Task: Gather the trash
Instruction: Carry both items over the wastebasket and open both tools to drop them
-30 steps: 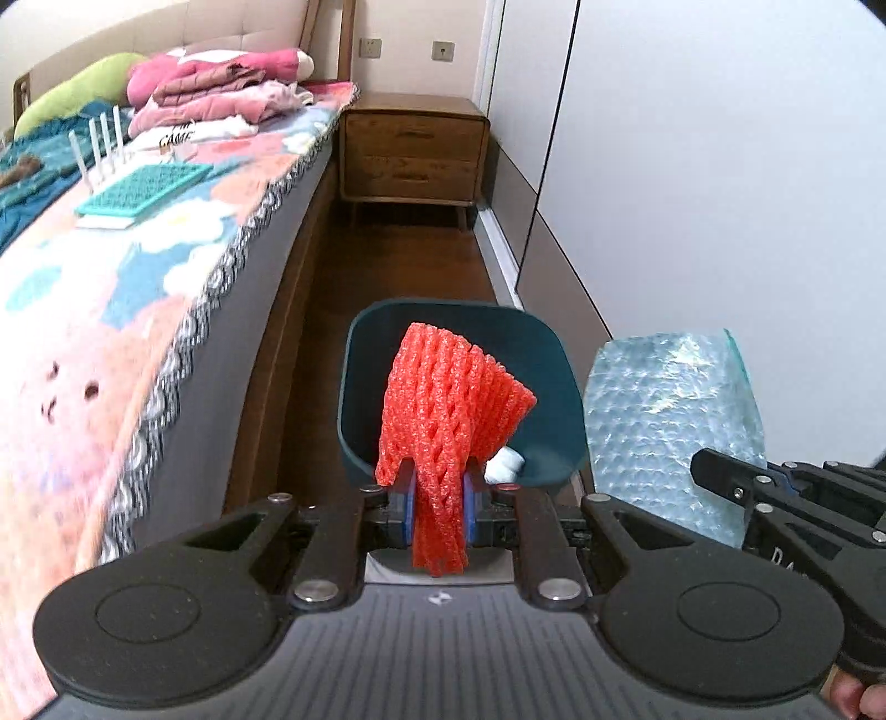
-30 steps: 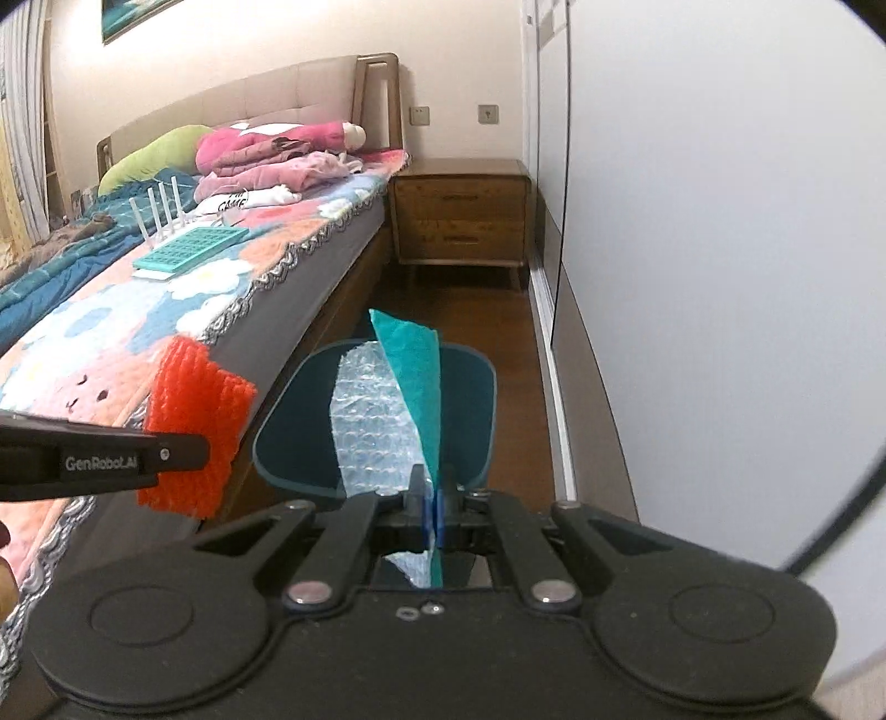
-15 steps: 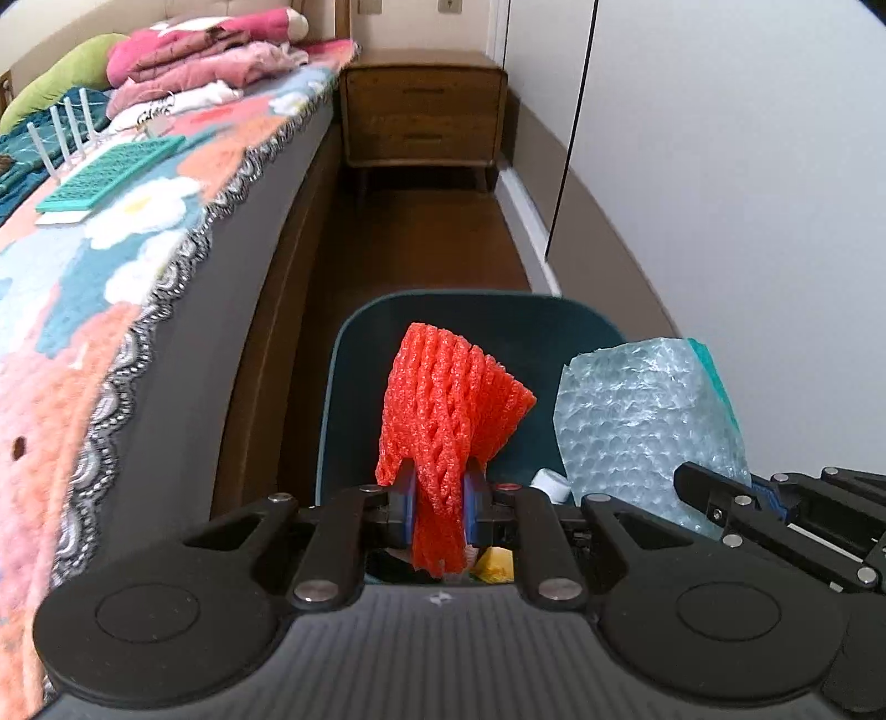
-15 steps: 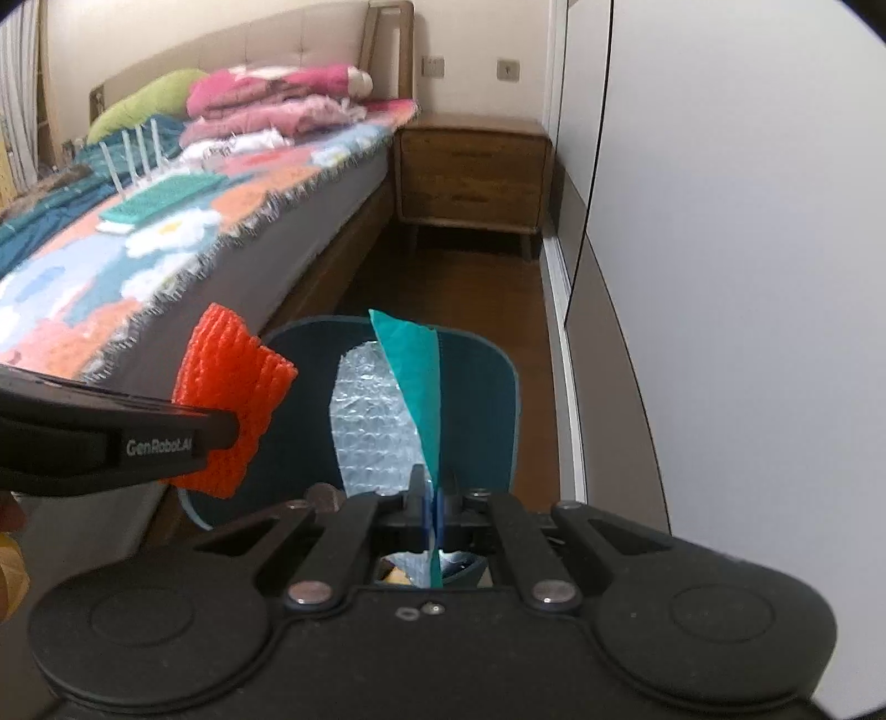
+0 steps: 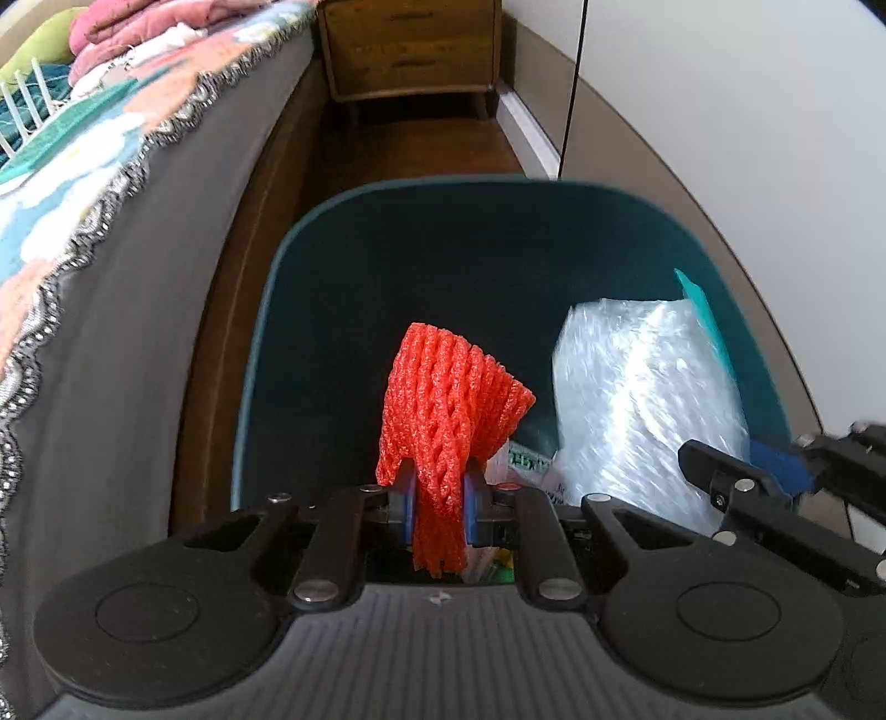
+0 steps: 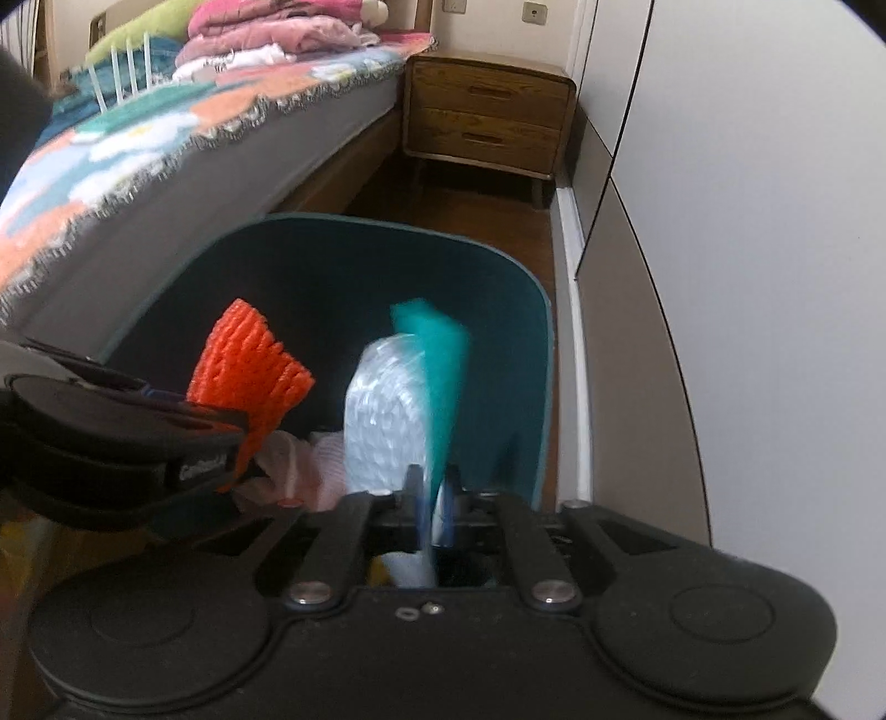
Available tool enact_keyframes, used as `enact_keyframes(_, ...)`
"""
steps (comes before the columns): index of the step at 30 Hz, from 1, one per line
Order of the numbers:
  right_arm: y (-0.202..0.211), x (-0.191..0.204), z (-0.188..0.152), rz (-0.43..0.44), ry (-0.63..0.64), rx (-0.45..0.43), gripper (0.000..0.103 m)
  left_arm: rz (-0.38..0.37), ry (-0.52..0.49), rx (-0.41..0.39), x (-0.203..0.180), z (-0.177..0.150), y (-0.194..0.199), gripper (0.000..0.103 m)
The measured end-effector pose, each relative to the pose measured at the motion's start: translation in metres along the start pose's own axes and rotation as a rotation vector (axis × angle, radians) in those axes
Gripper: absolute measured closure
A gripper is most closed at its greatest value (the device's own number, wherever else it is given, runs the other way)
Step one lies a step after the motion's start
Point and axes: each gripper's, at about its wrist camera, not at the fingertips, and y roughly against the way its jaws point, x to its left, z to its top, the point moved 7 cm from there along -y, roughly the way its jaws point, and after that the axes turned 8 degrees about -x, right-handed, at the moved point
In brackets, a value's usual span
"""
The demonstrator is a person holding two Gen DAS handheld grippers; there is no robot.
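A dark teal bin [image 5: 498, 194] stands on the floor between the bed and the wardrobe. My left gripper [image 5: 437, 490] is shut on a red foam net [image 5: 448, 399], which hangs over the bin's mouth. To its right, my right gripper [image 6: 433, 493] holds its jaws just over the bin, and they are opening. A clear bubble-wrap bag [image 6: 387, 415] with a teal edge [image 6: 443, 354] stands between them, blurred, with a small gap at the pads. The same bag [image 5: 637, 387] shows in the left wrist view, inside the bin's rim [image 6: 387, 224].
Crumpled paper and wrappers [image 6: 293, 471] lie in the bin. The bed [image 5: 111, 221] with a patterned quilt runs along the left, close to the bin. A wooden nightstand [image 5: 410, 50] stands at the far end, and white wardrobe doors [image 5: 720, 111] line the right.
Both grippers have come down and forward, from short of the bin to over its mouth. The right jaws have parted a little and the bubble-wrap bag now blurs.
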Motion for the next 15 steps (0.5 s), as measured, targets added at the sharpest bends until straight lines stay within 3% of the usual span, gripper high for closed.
enact_keyframes(5,-0.001,-0.004,-0.002,0.033,-0.013,0.0,0.087,0.007,-0.024,0.006,-0.002,-0.004,-0.007,0.087)
enact_keyframes(8,0.003,-0.003,-0.001,0.04,-0.011,-0.009,0.077,-0.012,-0.02,0.008,-0.004,-0.004,-0.005,0.08)
enact_keyframes(11,0.012,-0.004,0.001,0.049,-0.012,-0.027,0.072,-0.015,-0.023,-0.019,-0.006,-0.002,0.005,0.062)
enact_keyframes(13,0.019,-0.008,0.003,0.047,-0.017,-0.043,0.071,0.0,-0.023,-0.036,-0.005,0.0,0.012,0.042)
enact_keyframes(15,0.027,-0.011,0.003,0.054,-0.032,-0.049,0.069,-0.01,-0.007,-0.052,-0.003,0.001,0.02,0.037)
